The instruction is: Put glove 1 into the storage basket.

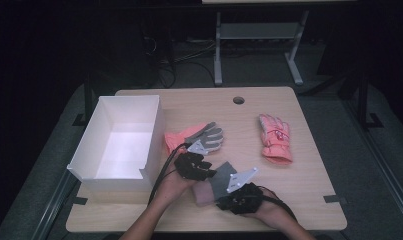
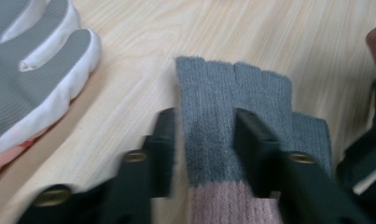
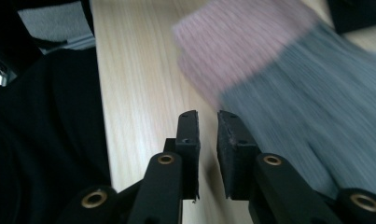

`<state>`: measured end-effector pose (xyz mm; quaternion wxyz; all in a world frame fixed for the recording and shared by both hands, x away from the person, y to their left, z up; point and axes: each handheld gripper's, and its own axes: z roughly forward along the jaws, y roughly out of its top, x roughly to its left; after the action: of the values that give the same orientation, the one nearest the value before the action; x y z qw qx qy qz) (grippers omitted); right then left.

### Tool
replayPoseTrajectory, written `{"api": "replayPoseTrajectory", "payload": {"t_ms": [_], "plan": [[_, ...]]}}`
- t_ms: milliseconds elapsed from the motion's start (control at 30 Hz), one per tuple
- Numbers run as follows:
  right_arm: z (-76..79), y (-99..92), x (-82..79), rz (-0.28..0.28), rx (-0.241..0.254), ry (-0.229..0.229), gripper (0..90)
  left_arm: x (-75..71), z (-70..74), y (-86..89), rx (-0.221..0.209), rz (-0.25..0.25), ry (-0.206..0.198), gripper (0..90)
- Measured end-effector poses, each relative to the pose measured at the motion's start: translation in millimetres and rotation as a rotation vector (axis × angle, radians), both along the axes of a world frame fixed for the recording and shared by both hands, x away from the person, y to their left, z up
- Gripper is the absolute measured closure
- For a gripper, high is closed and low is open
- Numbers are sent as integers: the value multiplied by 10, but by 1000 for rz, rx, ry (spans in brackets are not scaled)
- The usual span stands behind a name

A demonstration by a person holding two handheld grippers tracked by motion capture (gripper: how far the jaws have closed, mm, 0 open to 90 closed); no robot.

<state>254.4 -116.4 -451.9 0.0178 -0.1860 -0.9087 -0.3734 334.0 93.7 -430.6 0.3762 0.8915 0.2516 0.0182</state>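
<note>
In the high view, light falls on the pale tabletop (image 1: 299,165) while the room around it sinks into near black. The left gripper view is evenly lit and fairly sharp. The right gripper view smears the knit glove (image 3: 288,79) with motion blur.

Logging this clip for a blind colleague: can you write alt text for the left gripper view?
A knit glove, grey at the fingers and pink at the cuff, lies flat on the wooden table between the open black jaws of the left gripper. At upper left lies a padded glove with a grey palm and white edging.
</note>
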Motion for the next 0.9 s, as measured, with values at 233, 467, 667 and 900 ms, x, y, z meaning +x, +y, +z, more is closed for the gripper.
{"api": "replayPoseTrajectory", "payload": {"t_ms": [233, 467, 667, 900], "plan": [[4, -414, -63, -130, -1, -5, 533, -46, -45, -66, 26, -45, 13, 221], [1, -745, 11, -280, 2, -21, 274, -114, -135, -152, 92, -110, 15, 141], [7, -864, 98, -362, 9, -36, 158, -149, -209, -165, 105, -115, 30, 137], [-1, -964, 178, -441, 20, -76, 136, -167, -249, -183, 131, -136, 41, 156]]}}
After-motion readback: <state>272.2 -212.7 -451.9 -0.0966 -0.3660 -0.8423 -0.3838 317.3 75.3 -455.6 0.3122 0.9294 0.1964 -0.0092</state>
